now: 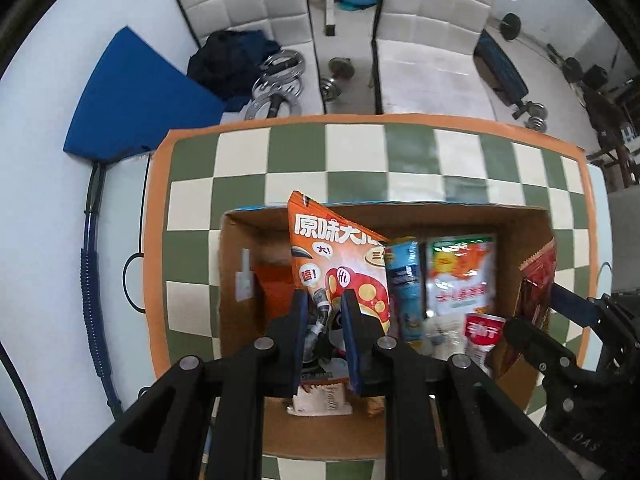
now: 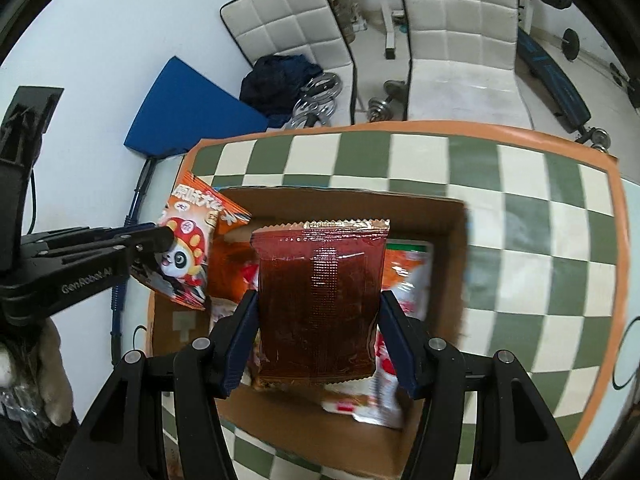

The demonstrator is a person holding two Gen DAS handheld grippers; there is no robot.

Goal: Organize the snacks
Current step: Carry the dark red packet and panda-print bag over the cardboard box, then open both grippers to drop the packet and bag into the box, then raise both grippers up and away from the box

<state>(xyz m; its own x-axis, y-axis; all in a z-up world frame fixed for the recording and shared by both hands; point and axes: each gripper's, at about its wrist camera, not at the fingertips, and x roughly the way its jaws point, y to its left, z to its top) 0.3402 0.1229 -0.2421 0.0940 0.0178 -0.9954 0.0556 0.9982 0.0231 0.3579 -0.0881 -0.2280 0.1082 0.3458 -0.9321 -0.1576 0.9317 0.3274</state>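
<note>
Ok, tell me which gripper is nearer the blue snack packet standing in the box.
Left. The left gripper holds the orange bag just beside the blue packet; the right gripper holds the dark red packet at the box's far side.

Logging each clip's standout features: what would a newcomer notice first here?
Two gripped packets above an open brown cardboard box on a green-and-white checkered mat: the right gripper holds a dark red translucent snack packet, while the left gripper pinches an orange panda-print snack bag over the box's left side.
</note>
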